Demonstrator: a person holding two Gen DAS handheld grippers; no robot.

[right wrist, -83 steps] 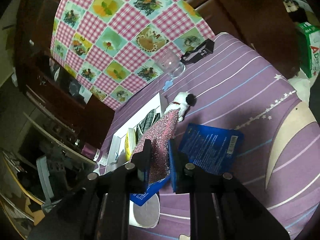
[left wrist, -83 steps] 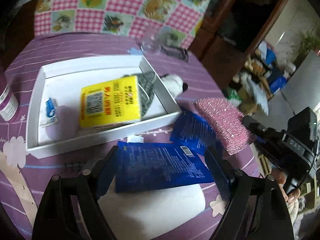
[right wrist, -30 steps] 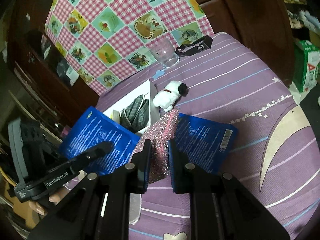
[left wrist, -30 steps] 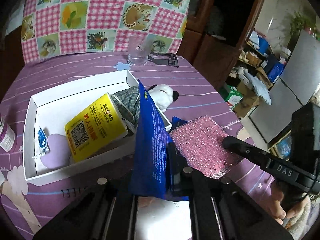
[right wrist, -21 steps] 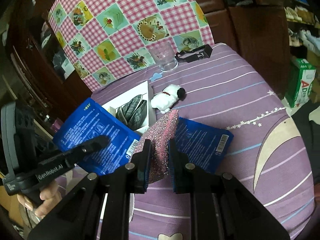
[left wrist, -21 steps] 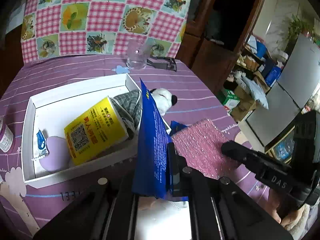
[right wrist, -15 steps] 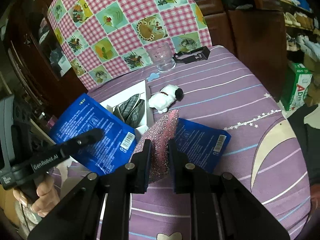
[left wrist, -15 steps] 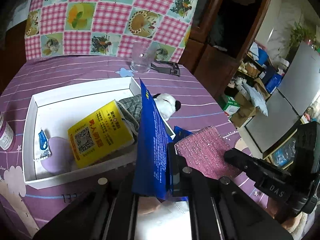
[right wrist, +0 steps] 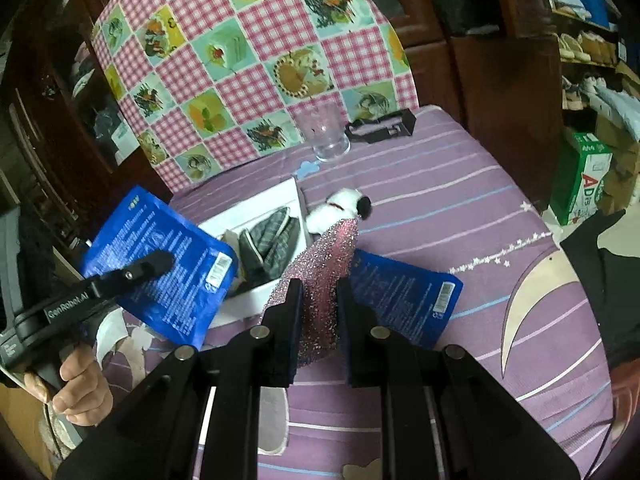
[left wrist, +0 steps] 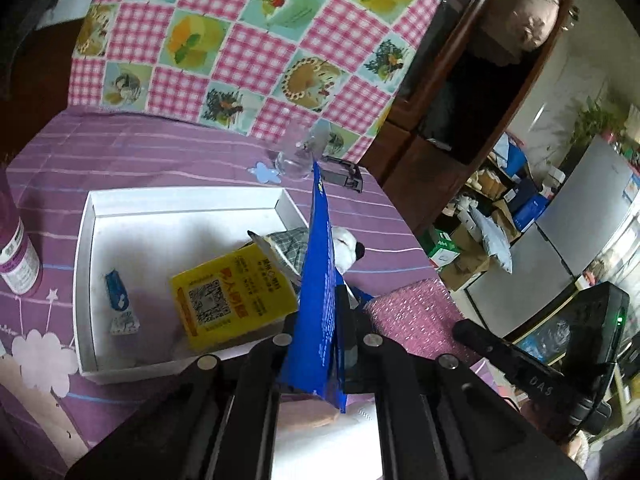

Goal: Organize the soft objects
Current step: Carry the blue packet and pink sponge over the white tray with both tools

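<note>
Left tongs (left wrist: 320, 320) pinching a blue pouch (left wrist: 320, 280) edge-on, lifted clear above the near edge of the white tray (left wrist: 86, 280); same pouch seen flat-on from the right wrist view (right wrist: 160, 264), clamped in the left tongs (right wrist: 160, 260); right tongs (right wrist: 318, 284) clamped on a pink glittery sponge cloth (right wrist: 328, 268), held upright off the table (right wrist: 460, 200); same cloth visible at right in the left wrist view (left wrist: 416, 312); second blue pouch (right wrist: 404, 300) lying flat on the purple striped tablecloth just right of the right tongs; inside the tray: yellow tissue pack (left wrist: 232, 292) tilted, grey plaid cloth (left wrist: 292, 248) at the right end, small blue-white sachet (left wrist: 118, 300) at the left; white plush dog (right wrist: 340, 208) lying on the table, touching the tray's outer right wall; clear glass (right wrist: 326, 132) and black clip (right wrist: 380, 124) at the far table edge; purple-labelled bottle (left wrist: 16, 256) left of the tray.
</note>
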